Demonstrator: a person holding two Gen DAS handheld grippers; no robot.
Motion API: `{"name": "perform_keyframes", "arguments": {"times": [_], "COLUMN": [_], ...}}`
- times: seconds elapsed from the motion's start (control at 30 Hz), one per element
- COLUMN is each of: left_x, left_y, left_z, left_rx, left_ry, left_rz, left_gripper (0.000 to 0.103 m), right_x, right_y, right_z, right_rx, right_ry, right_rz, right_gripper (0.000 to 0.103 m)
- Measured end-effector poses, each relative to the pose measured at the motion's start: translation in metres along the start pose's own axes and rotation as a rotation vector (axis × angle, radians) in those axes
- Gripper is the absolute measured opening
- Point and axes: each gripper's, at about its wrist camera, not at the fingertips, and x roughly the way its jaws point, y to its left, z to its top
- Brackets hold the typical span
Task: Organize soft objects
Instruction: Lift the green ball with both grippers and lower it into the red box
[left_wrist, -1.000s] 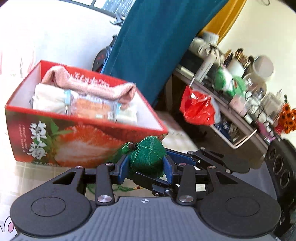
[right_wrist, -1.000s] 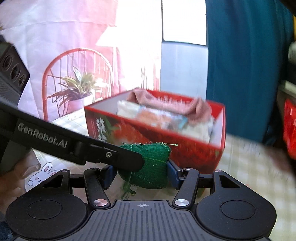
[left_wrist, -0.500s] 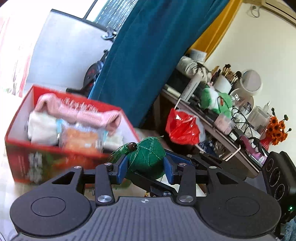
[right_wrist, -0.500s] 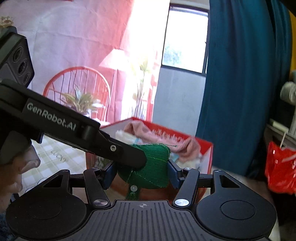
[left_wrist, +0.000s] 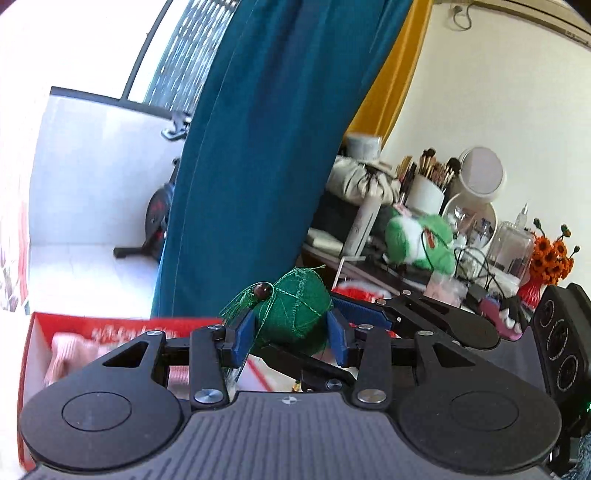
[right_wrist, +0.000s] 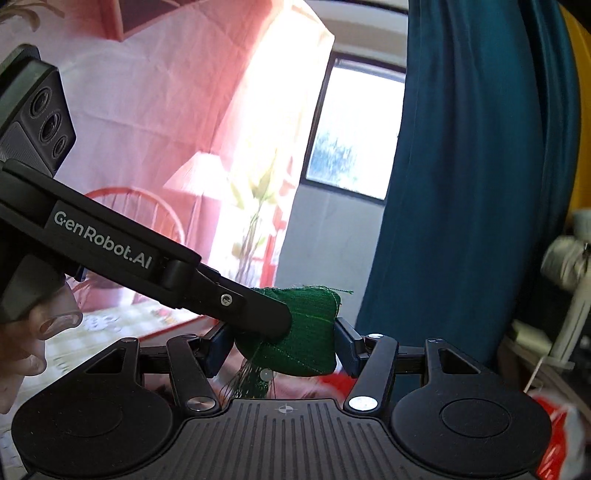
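Observation:
A green stitched sachet (left_wrist: 295, 314) with a brown bead and a tassel hangs in the air, held from two sides. My left gripper (left_wrist: 291, 338) is shut on it, blue pads against its flanks. My right gripper (right_wrist: 284, 345) is also shut on the sachet (right_wrist: 310, 332), and its fingers (left_wrist: 424, 317) reach in from the right in the left wrist view. The left gripper's finger (right_wrist: 251, 310) crosses in front of the sachet in the right wrist view. Below and to the left lies the red cardboard box (left_wrist: 92, 321) with a pink towel (left_wrist: 70, 350) inside.
A teal curtain (left_wrist: 258, 166) hangs straight ahead. To its right is a cluttered shelf with a brush cup (left_wrist: 424, 188), a green plush (left_wrist: 421, 240) and orange flowers (left_wrist: 550, 258). An exercise bike (left_wrist: 155, 221) stands behind the curtain. A person's hand (right_wrist: 22, 332) grips the left tool.
Both grippers have risen together with the sachet between them. The red box has dropped from the middle of both views to the bottom edge, and more of the room shows.

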Motion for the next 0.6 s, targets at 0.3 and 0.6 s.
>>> {"name": "perform_keyframes", "arguments": {"times": [0.3,0.6], "left_x": [0.020,0.054], "left_y": [-0.003,0.019], "left_z": [0.006,-0.023], "left_rx": [0.020,-0.003], "left_ry": [0.000,0.132], "left_rz": [-0.014,0.014], "left_gripper": [0.045,0.045], "right_x": [0.010,0.030], "right_y": [-0.019,-0.019], "right_z": [0.001,-0.037], "right_rx": [-0.001,0.056], "right_ry": [-0.041,0.052], "right_rz": [-0.032,-0.019], "right_gripper": [0.055,0.055]}}
